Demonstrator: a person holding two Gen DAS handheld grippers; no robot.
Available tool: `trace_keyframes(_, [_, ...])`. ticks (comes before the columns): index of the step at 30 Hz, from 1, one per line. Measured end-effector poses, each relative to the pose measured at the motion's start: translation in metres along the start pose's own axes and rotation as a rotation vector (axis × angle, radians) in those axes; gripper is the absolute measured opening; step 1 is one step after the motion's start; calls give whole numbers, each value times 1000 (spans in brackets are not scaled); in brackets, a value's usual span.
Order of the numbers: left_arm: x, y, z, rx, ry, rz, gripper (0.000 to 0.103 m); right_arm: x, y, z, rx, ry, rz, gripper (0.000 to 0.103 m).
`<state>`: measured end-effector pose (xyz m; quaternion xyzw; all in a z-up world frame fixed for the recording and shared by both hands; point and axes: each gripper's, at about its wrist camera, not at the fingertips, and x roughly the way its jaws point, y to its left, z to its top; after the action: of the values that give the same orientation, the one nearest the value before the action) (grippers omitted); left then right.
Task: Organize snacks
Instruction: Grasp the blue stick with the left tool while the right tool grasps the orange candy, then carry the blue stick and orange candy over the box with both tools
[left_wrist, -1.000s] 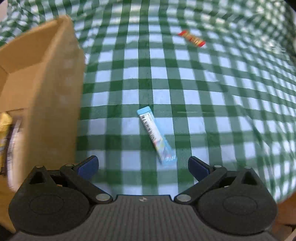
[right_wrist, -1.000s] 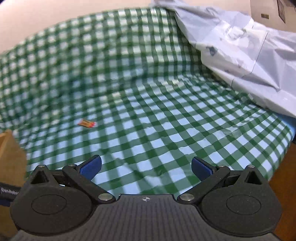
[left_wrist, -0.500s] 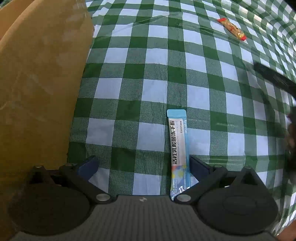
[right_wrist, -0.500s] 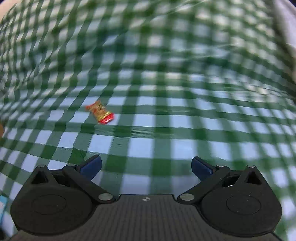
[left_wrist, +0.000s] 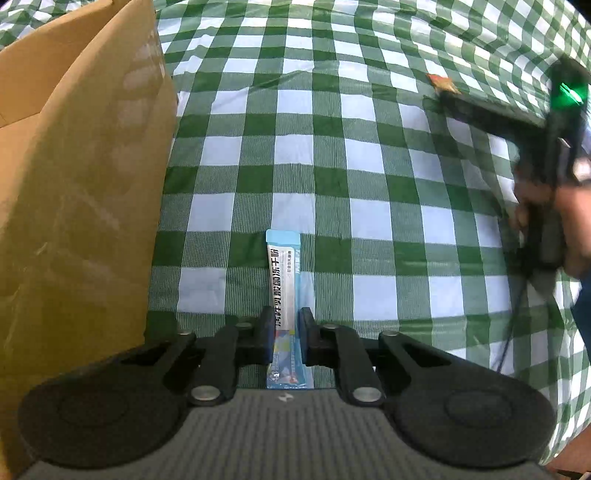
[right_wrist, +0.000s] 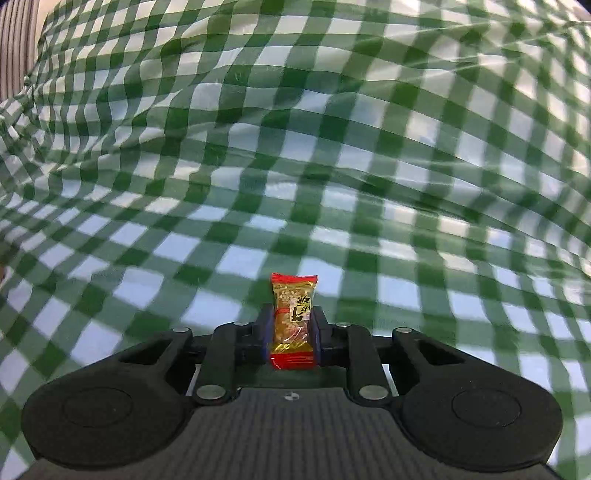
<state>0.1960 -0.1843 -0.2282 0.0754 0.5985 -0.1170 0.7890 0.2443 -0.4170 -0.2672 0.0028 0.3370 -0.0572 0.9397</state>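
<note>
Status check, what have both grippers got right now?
Left gripper shut on blue sachet. Right gripper shut on red snack. Cardboard box close at left.

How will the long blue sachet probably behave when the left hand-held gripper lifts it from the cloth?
The blue stick sachet is thin and flat, so it is probably very light. The left hand-held gripper holds it near one end, so the long free part may droop or swing. Its wrapper looks smooth and may slip a little between the pads.
</note>
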Motion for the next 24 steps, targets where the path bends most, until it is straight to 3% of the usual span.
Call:
trace_keyframes(5, [-21, 7, -14, 38, -67, -15, 14, -66, -16, -32, 120, 30, -75, 21])
trace_keyframes(11, [-83, 20, -35, 80, -162, -59, 14, -167, -14, -55, 285, -11, -124, 21])
trace_keyframes(17, [-152, 53, -71, 104, -257, -85, 14, -269, 42, -54, 323, -98, -134, 21])
trace_keyframes(24, [-228, 120, -120, 76, -354, -46, 14, -351, 142, -38, 275, -143, 20, 20])
